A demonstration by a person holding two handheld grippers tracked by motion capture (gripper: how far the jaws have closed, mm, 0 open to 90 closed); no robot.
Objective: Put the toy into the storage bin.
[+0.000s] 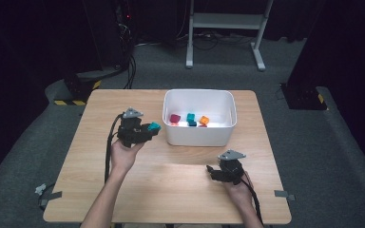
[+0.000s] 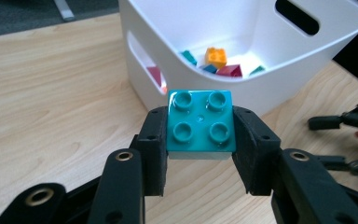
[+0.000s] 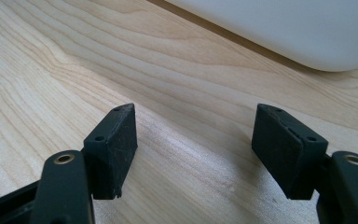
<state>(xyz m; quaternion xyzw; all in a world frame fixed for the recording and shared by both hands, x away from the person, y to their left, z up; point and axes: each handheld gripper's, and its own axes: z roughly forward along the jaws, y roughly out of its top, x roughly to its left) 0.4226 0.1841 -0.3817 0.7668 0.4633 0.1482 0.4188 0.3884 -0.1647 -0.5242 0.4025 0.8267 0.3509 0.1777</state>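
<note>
Wooden table (image 1: 171,180) | left tool (image 2: 200,135) raised, clamping teal brick (image 2: 200,122) | right tool (image 3: 196,149) low, wide

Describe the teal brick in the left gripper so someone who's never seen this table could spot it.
Start at the white bin on the wooden table. Just left of it, the left gripper holds a teal brick with four studs. Unlike the bricks lying inside the bin, this one is clamped between black jaws outside it.

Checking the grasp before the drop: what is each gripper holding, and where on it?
The left gripper clamps a teal four-stud plastic brick by two opposite side faces, studs facing the camera. The right gripper holds nothing.
</note>
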